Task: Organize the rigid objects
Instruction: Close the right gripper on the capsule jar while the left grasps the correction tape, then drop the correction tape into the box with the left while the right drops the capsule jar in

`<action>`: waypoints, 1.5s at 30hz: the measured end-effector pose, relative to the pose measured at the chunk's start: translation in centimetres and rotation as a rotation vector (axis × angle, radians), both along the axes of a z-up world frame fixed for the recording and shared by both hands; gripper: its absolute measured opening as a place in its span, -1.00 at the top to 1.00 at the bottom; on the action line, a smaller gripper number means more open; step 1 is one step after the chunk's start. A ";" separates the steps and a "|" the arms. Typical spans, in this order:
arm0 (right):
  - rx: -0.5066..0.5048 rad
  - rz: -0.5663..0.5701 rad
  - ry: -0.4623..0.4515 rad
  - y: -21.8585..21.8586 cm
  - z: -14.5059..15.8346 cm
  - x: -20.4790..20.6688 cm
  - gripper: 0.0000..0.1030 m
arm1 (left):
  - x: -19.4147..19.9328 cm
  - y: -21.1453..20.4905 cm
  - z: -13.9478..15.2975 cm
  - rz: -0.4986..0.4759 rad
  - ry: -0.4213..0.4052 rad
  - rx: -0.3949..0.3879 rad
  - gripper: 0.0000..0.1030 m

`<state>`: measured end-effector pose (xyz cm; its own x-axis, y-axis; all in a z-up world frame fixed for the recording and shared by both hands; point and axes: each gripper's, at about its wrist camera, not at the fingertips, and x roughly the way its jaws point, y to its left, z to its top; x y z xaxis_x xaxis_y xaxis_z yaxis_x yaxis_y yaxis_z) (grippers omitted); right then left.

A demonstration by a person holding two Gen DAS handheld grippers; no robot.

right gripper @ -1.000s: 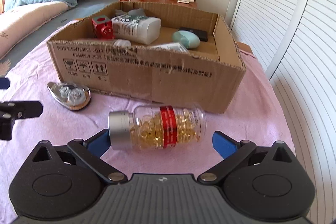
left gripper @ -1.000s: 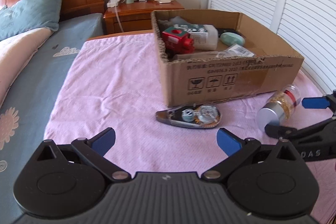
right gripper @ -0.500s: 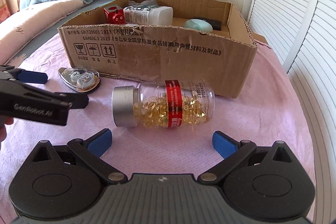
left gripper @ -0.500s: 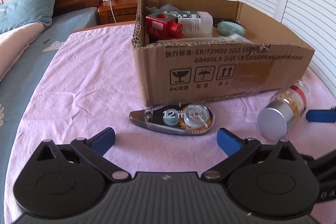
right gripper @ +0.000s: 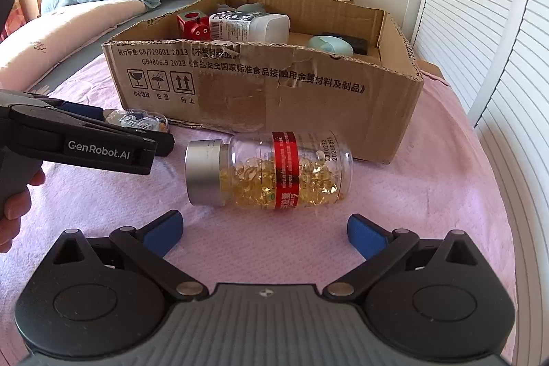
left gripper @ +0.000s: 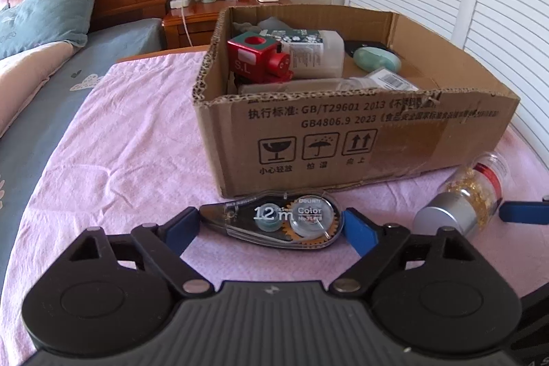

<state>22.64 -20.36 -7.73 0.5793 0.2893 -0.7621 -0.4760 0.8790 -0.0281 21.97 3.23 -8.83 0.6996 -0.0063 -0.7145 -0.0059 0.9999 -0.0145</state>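
**Tape dispenser: between the left fingers, ready to grip**

Tape dispenser (left gripper: 279, 223): clear teardrop shell, lying flat on the pink cloth (left gripper: 130, 139), just in front of the box (left gripper: 343, 139). It sits between the two pads of the left gripper (left gripper: 271, 228), pointed end by the left pad, round end close to the right pad. Fingers apart, not yet clamped; contact with either pad cannot be told.

Bottle (right gripper: 271, 170): clear, silver cap, red band, amber capsules; on its side ahead of the right gripper (right gripper: 264, 230), beyond the fingertips rather than between them. Fingers spread wide, nothing held.

Box contents: red cube, white bottle, green oval case, other items.

Handling note, left: the shell is low and smooth, so keep the pads down near the cloth and close across its length evenly, then lift straight before clearing the box wall.

Handling note, right: the bottle will likely roll; advance until the pads flank the body, grip across cap and base
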 end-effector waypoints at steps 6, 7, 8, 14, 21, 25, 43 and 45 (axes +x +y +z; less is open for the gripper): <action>-0.006 0.004 0.013 0.3 0.1 0.5 -1.00 | -0.4 0.8 0.1 -0.032 0.012 -0.001 -0.73; -0.007 0.002 0.015 0.4 0.1 0.6 -1.00 | -0.5 1.0 0.1 -0.032 0.014 -0.001 -0.73; -0.007 0.000 0.016 0.5 0.1 0.8 -1.00 | -0.6 1.2 0.1 -0.034 0.016 -0.001 -0.73; -0.017 -0.014 0.030 1.1 0.1 2.0 -1.00 | -1.2 2.1 0.1 -0.044 0.018 -0.001 -0.73; -0.067 -0.004 0.002 2.0 0.5 2.8 -1.00 | -1.2 2.2 0.1 -0.049 0.014 -0.002 -0.74; -0.073 -0.004 -0.002 2.3 0.9 3.1 -1.00 | -1.1 2.3 0.1 -0.059 0.015 0.000 -0.74; -0.058 0.080 0.021 1.4 4.6 1.8 -0.90 | -2.7 2.4 2.7 -0.228 0.043 0.028 -0.73; -0.052 0.099 0.003 1.0 5.6 1.3 -0.90 | -3.1 2.6 3.9 -0.254 0.036 0.025 -0.73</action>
